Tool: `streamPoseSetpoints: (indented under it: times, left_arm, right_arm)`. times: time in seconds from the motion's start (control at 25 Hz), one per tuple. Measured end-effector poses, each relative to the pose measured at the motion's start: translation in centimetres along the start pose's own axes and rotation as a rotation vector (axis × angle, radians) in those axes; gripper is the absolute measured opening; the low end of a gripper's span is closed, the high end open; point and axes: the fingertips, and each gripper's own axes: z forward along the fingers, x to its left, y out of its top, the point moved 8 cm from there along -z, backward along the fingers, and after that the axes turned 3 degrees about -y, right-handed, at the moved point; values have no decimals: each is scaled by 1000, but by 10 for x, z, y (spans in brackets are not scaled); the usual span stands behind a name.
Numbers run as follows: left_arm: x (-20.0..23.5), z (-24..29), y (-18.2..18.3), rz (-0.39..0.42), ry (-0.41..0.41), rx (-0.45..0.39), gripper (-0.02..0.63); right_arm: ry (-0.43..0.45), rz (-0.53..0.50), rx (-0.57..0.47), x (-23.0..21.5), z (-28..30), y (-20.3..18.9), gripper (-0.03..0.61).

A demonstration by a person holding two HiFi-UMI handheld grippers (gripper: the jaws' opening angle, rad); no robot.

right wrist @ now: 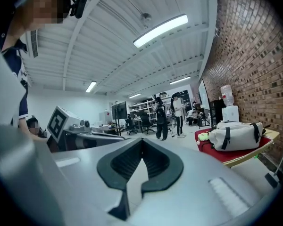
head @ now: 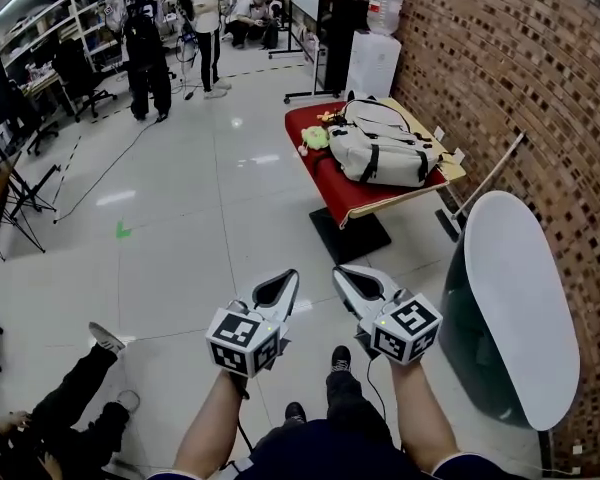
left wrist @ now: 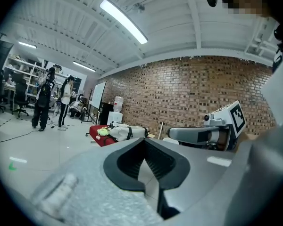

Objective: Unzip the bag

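Note:
A cream bag (head: 385, 148) with black straps lies on a low red-topped table (head: 325, 183) beside the brick wall, well ahead of me. My left gripper (head: 290, 276) and right gripper (head: 342, 272) are held side by side over the floor, far short of the table, both shut with nothing between their jaws. In the left gripper view the bag (left wrist: 128, 132) shows small beyond the closed left gripper (left wrist: 144, 142), with the right gripper (left wrist: 203, 133) alongside. The right gripper view has the bag (right wrist: 237, 135) at the right, past the closed right gripper (right wrist: 141, 142).
A yellow-green soft toy (head: 315, 136) sits on the table by the bag. A white oval tabletop (head: 520, 298) stands at the right against the brick wall (head: 540, 78). A water dispenser (head: 375, 53) is behind the table. People stand at the back (head: 145, 58); one sits on the floor (head: 60, 418).

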Motion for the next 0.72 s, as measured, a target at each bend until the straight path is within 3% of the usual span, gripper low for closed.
streamPoseSetpoints:
  times: [0.4, 0.72]
  left_arm:
    - [46, 136, 6, -22, 16, 86, 3]
    - [84, 243, 21, -40, 46, 106, 3]
  right_arm:
    - [13, 51, 15, -130, 56, -3, 6]
    - [50, 51, 11, -233, 90, 12, 6]
